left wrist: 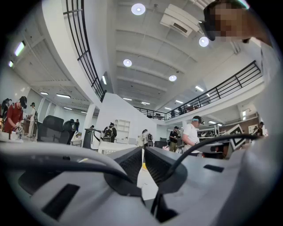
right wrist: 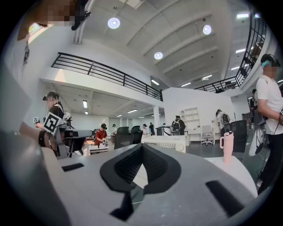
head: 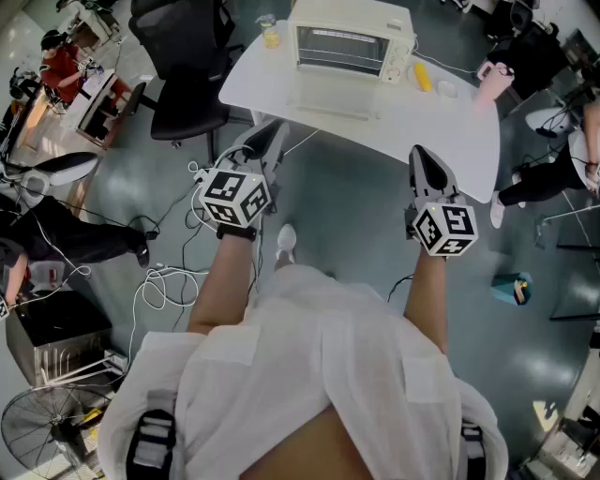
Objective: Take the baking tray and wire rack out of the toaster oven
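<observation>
Nothing is out yet: left gripper (head: 270, 139) and right gripper (head: 425, 157), both closed and empty, hang short of the toaster oven (head: 349, 39).

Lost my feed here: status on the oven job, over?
Left gripper and right gripper shut, empty, at the white table's near edge. Cream toaster oven untouched, metal wire rack inside. Pink tumbler off right, out of the path.

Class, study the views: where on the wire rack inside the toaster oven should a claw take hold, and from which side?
The wire rack lies flat inside the toaster oven, whose walls close every side but the open front. So probably grip its front bar, coming in level from that front.
</observation>
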Tool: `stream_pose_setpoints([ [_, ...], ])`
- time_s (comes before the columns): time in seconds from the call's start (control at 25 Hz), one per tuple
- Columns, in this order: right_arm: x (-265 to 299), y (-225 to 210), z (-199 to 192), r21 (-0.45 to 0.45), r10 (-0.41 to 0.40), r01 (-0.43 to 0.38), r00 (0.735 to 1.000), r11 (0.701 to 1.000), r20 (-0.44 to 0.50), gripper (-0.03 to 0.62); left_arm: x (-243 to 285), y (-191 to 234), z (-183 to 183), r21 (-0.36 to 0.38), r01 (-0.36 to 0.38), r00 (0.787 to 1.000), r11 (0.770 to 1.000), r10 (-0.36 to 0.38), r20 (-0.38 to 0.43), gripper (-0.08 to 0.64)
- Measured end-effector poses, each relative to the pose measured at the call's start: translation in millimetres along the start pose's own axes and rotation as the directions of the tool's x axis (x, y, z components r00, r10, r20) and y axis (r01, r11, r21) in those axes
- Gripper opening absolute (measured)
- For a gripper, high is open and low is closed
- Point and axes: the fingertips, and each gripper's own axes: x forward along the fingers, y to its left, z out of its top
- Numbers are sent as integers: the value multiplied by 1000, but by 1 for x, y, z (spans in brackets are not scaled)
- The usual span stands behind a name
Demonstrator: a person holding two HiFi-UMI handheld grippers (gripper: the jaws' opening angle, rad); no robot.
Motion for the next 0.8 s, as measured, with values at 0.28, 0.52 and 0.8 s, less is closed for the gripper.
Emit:
stream_pose_setpoints([
  [0.28, -5, -1, -3, 6, -3, 3, 1000, 1000, -7, 0, -5, 0, 2, 1, -8, 1000, 1000, 8, -1, 21],
  [0.52, -6, -1, -10, 37, 3, -2, 1000, 999, -12, 2, -8, 4, -3, -2, -9, 1000, 1000, 9, -6, 21],
  [0.8, 1, 4, -22, 58, 12, -9, 999, 998, -53, 3, -10, 12, -5, -5, -3, 1000, 1000, 3, -18, 21],
])
